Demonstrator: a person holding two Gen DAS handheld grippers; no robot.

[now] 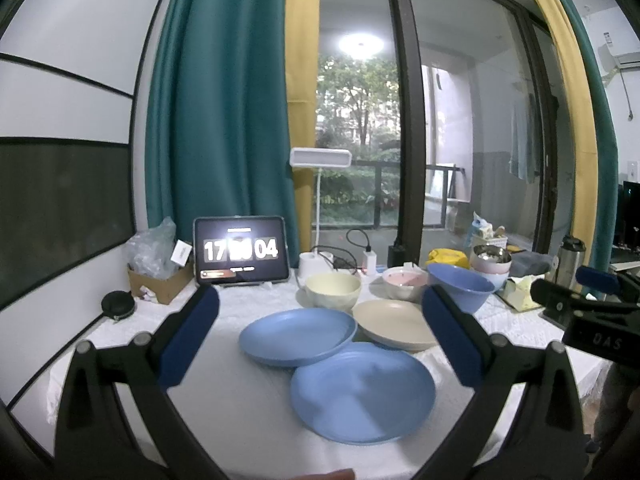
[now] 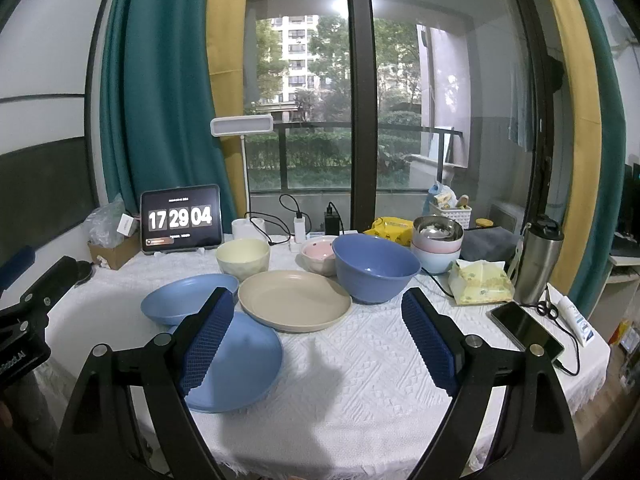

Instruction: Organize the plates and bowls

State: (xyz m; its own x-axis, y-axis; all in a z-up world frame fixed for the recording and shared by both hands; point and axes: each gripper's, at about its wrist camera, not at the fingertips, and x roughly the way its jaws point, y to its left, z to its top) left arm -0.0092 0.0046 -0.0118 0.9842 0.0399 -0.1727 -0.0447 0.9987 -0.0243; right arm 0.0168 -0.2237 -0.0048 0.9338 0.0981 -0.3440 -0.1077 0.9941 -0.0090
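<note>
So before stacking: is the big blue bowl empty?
Empty: the right wrist view shows the big blue bowl's bare inside, upright on the tablecloth.

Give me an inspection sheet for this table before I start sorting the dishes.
Surface: white tablecloth, patterned.
Job's things: three plates, two blue overlapping, one beige; blue bowl, cream bowl, pink bowl, bowl stack.
Clutter: tablet clock, phone, flask, tissue pack.
Grippers: left gripper and right gripper open, holding nothing.
Cables: charger leads behind the bowls.
Surroundings: window, teal curtain.
</note>
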